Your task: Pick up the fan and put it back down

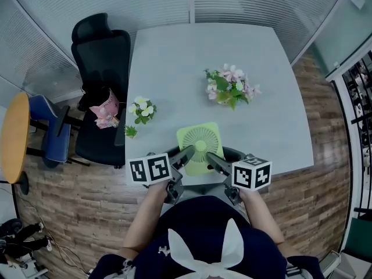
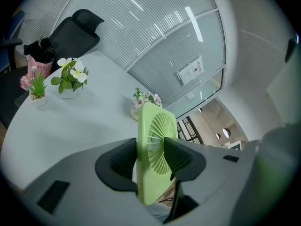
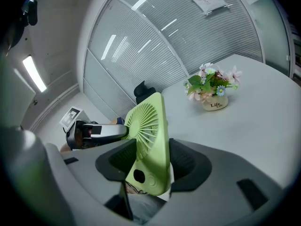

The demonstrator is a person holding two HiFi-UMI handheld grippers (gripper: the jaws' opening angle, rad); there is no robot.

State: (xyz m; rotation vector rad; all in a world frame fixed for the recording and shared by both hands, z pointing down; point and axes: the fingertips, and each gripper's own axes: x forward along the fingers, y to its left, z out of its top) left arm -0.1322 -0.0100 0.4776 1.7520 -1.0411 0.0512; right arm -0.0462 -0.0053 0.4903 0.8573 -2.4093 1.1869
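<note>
Gripping the fan (image 1: pixel 200 139) from both sides: left tool (image 1: pixel 187 154) clamped on its left side, right tool (image 1: pixel 212 158) clamped on its right, pads of each pressed flat against the grille face and the back. Shown in both gripper views with jaws partway closed on the thin green body, nothing else between them. Held at the near edge of the bench (image 1: pixel 174 57), about midway along it, upright and leaning a little. Apparently clear of the surface, judging by dark clothing (image 1: pixel 197 214) rather than benchtop showing under the lower edge. Likely the lift part of the task, with the setting down not yet done.

To do it well:
- Move both tools together, same pace and same height, to avoid twisting the thin frame or letting one side slide out.
- Squeeze no harder than needed; light plastic by the look, grille slats probably easy to flex.
- Before lowering, carry forward past the near edge onto bare bench. Stop well short of the pink flowers (image 1: pixel 231 86) toward the far right and the white flowers (image 1: pixel 141 110) by the left edge.
- Bring the bottom edge down flat and square and check for steady standing.
- Only then open both tools and draw back along the sides without nudging.
</note>
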